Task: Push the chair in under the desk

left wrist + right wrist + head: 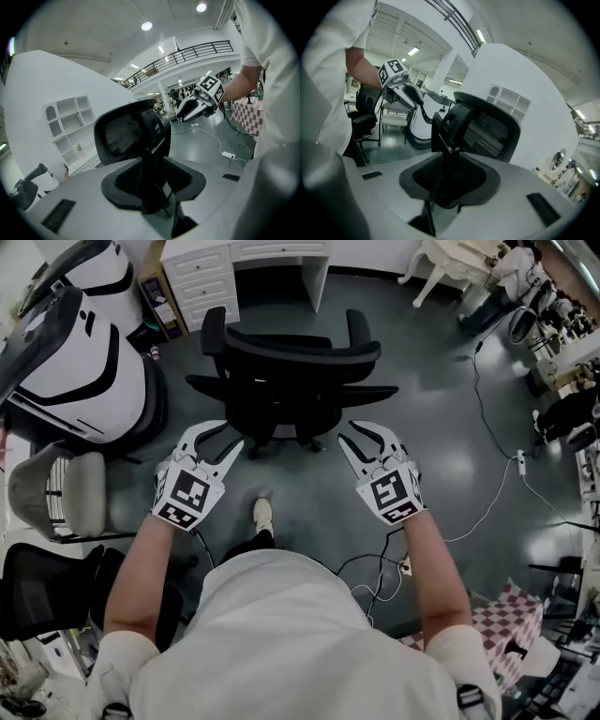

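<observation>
pre-push | we hold left gripper (pixel 230 435) + right gripper (pixel 354 432) just behind chair (pixel 286 371), both jaws apart, empty | nxt: we press on it, roll twd desk (pixel 244 254)

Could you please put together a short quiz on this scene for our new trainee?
1. True or false: the black chair is already tucked under the white desk.
2. The left gripper and right gripper are: A) shut on the armrests; B) open and empty, behind the chair; C) resting on the desk.
3. Which part of the chair faces the person?
Key: 1 false; 2 B; 3 its backrest.
</observation>
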The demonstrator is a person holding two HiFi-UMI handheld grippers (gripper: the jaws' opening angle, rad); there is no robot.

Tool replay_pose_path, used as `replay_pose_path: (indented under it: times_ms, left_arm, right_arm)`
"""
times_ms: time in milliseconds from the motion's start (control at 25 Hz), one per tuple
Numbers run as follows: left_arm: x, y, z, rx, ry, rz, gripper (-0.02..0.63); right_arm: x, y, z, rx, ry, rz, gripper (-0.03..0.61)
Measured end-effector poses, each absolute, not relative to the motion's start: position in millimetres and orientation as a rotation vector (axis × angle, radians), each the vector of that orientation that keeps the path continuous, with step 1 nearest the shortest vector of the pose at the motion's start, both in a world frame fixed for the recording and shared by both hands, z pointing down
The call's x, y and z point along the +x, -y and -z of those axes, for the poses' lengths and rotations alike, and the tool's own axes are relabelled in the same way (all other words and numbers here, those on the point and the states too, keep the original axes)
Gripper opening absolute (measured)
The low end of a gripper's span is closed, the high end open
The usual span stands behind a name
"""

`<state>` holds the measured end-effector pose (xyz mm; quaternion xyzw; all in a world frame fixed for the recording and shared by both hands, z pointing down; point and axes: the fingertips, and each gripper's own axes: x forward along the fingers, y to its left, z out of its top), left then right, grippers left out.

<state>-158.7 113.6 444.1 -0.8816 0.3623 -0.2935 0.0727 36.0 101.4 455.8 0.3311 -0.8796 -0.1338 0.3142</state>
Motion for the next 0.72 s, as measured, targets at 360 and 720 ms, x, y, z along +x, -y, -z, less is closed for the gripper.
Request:
replay_pose_path:
  times_ms: [360,720]
  left_arm:
    - [-157,-33,-451,-2.51,-0.897,1.012,0.166]
    - [-150,-5,-476,-2.48,-0.666,1.106,0.186]
  right_arm:
    - [24,-25,-471,0.768,2.171,0.472,0.109]
    - [15,-7,-498,0.548,2.07,0.532,0.109]
